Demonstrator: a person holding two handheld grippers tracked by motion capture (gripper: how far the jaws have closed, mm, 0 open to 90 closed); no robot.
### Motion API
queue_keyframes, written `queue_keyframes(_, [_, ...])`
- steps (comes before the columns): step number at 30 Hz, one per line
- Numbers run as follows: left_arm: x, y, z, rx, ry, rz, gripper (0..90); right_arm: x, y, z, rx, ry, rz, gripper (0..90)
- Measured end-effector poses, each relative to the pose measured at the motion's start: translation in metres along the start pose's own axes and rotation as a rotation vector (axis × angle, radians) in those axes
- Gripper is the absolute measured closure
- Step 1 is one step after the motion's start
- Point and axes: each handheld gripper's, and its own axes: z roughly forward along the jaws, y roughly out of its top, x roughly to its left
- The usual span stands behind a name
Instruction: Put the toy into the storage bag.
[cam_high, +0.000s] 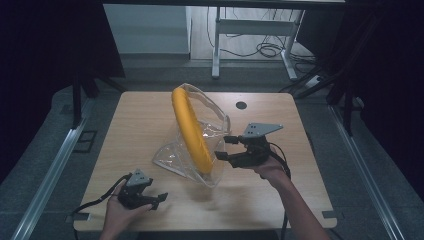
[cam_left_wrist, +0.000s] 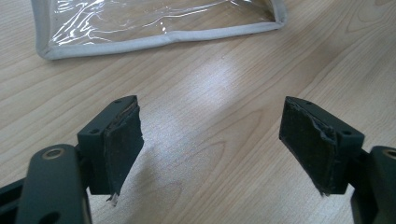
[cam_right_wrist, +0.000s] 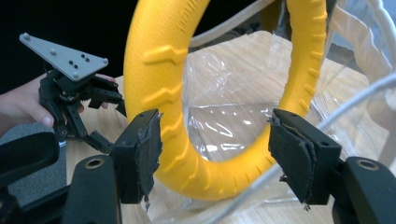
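A yellow ribbed ring (cam_high: 192, 132) stands on edge in the middle of the wooden table (cam_high: 280, 190), inside a clear plastic bag with grey trim (cam_high: 172, 157). My right gripper (cam_high: 223, 147) is at the ring's right side, open. In the right gripper view the ring's lower arc (cam_right_wrist: 159, 70) sits just ahead of the open right gripper (cam_right_wrist: 215, 154), near its left pad, and I see no pressing contact. My left gripper (cam_high: 159, 200) rests open near the table's front left, apart from the bag. Its jaws (cam_left_wrist: 212, 140) have bare wood between them, with the bag's trimmed edge (cam_left_wrist: 154, 23) farther ahead.
A small black grommet (cam_high: 241, 105) marks the table's far side. Beyond the table stand a white desk frame (cam_high: 216, 45) and floor cables (cam_high: 267, 50). Dark curtains hang on both sides. The left gripper (cam_right_wrist: 109, 116) and its hand show far off in the right gripper view.
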Motion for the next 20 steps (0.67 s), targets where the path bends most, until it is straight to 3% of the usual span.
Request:
queue_keyframes(11, [0.000,0.000,0.001,0.003,0.000,0.002,21.0,-0.009,-0.017,-0.011,-0.004,-0.009,0.041,35.2])
queue_keyframes(20, [0.001,0.001,0.000,-0.002,0.002,0.003,21.0,-0.008,-0.016,-0.008,-0.002,-0.008,0.033,35.2])
